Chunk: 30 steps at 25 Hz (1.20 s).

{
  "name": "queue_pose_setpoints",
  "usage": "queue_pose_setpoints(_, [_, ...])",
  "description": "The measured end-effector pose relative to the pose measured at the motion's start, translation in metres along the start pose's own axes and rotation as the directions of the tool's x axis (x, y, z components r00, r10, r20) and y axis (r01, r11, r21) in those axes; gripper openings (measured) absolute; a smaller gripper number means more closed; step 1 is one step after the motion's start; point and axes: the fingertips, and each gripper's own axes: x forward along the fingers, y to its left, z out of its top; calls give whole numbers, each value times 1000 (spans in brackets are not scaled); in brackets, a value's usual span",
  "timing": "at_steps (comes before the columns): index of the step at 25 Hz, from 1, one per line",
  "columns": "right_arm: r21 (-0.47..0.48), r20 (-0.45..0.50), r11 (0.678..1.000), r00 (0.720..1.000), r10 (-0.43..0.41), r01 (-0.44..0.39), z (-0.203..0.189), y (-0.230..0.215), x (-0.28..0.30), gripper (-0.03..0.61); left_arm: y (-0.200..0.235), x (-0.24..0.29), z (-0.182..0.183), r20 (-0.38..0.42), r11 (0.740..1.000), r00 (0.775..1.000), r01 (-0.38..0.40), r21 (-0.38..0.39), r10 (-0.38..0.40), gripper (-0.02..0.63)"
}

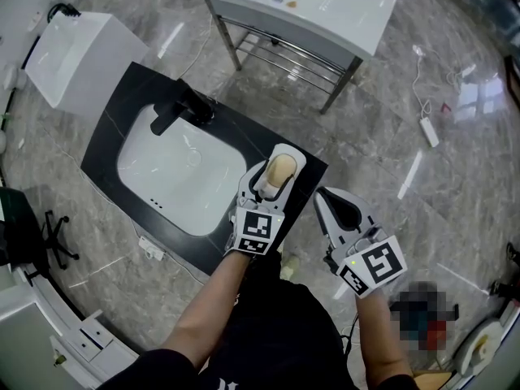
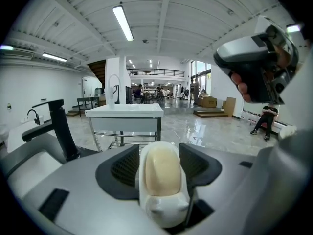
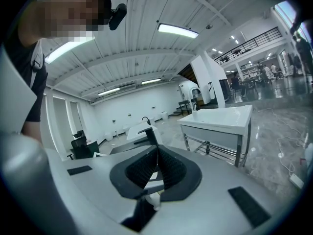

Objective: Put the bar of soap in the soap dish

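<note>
A tan bar of soap (image 1: 281, 169) (image 2: 160, 174) lies in a white soap dish (image 1: 294, 154) (image 2: 146, 199) at the right corner of the black counter (image 1: 122, 112). My left gripper (image 1: 273, 177) (image 2: 161, 166) has its black pads against the dish's white sides, one on each side, so it is shut on the dish with the soap inside. To the right, off the counter and over the floor, my right gripper (image 1: 337, 208) (image 3: 155, 174) is shut with its pads meeting and nothing between them.
The counter holds a white basin (image 1: 175, 173) with a black faucet (image 1: 180, 109) at its far side. A white sink on a metal frame (image 1: 301, 10) stands beyond. A white box (image 1: 81, 55), an office chair (image 1: 32, 234) and a power strip (image 1: 428, 128) are around.
</note>
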Motion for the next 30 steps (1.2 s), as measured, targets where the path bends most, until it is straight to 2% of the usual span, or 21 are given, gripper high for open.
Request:
queue_pose_setpoints(5, [-10,0,1000,1000,-4,4,4,9,-7,9,-7,-26,35,64,1000,998,11,2,-12,254])
queue_pose_setpoints(9, [-4,-4,1000,1000,-19,19,4,19,-18,9,-19,-56,62,103,999,994,36,20,-38,172])
queue_pose_setpoints(14, [-33,16,999,1000,-4,4,19,44,-40,9,-38,-105,105,166,996,984,56,63,-65,112])
queue_pose_setpoints(16, [-48,32,999,999,2,-1,27,55,-50,9,-46,-125,120,191,996,979,63,63,-74,21])
queue_pose_setpoints(17, [-56,39,998,999,5,-3,31,60,-56,9,-50,-134,125,198,996,977,68,59,-79,8])
queue_pose_setpoints(26, [-96,105,995,994,26,-16,64,101,-95,9,-83,-211,179,279,997,957,82,-15,-75,8])
queue_pose_setpoints(30, [-124,116,992,993,35,-20,76,115,-105,8,-95,-233,196,313,997,947,76,-21,-66,8])
